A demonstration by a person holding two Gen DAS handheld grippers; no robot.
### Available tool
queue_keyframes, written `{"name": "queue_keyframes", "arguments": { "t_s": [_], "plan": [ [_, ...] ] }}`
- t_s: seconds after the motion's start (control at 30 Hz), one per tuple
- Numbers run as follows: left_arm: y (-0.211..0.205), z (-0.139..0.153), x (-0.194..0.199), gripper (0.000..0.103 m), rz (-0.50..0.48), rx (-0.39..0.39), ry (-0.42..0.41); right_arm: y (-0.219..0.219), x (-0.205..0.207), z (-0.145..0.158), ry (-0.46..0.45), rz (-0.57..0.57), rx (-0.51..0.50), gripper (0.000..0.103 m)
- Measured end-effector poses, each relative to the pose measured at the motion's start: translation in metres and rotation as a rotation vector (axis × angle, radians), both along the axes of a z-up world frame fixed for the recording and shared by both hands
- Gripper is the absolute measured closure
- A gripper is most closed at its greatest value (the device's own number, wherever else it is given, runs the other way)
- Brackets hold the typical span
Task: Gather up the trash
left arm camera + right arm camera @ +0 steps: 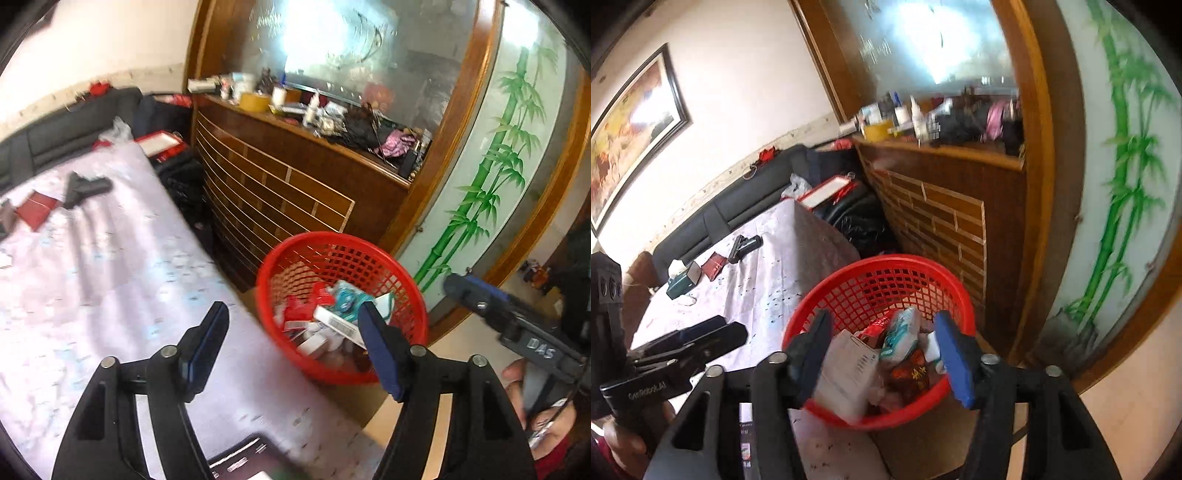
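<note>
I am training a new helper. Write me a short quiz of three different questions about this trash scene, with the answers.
1. True or false: the red basket is empty.
2. The right gripper is: A) open above the basket, B) shut on a box.
3. Where does the small red packet lie?

Key: 1. False, it holds the white box and wrappers. 2. A. 3. On the table cloth, beside the black tool.

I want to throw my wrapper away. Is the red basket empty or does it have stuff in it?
It has stuff in it. The red basket holds boxes and wrappers, like a white box, piled over its bottom, with room left above.
</note>
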State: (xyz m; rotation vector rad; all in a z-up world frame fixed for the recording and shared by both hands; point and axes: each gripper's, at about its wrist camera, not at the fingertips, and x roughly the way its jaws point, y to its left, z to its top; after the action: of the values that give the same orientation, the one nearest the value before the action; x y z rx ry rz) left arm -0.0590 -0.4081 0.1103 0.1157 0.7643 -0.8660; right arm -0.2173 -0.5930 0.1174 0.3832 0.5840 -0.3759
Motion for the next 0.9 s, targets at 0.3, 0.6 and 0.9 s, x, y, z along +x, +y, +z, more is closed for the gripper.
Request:
{"name": "queue_keyframes", "arguments": {
  "t_s": [0.3, 0.6, 0.9],
  "plan": [
    [0.096, 0.014, -0.065, 0.005, 0.1, 0.006, -0.258, 0.098, -0.044, 0.021, -0.004, -0.162, -0.312, 0.0],
    [0.162, -0.014, -0.119, 0.0, 0.28, 0.099, -0.391, 0.163, -0.078, 0.003, -0.005, -0.238, -0.444, 0.0],
    [0.19, -0.027, -0.14, 0.0, 0.413, 0.157, -0.394, 0.185, -0.075, -0.008, 0.005, -0.154, -0.443, 0.0]
  ]
}}
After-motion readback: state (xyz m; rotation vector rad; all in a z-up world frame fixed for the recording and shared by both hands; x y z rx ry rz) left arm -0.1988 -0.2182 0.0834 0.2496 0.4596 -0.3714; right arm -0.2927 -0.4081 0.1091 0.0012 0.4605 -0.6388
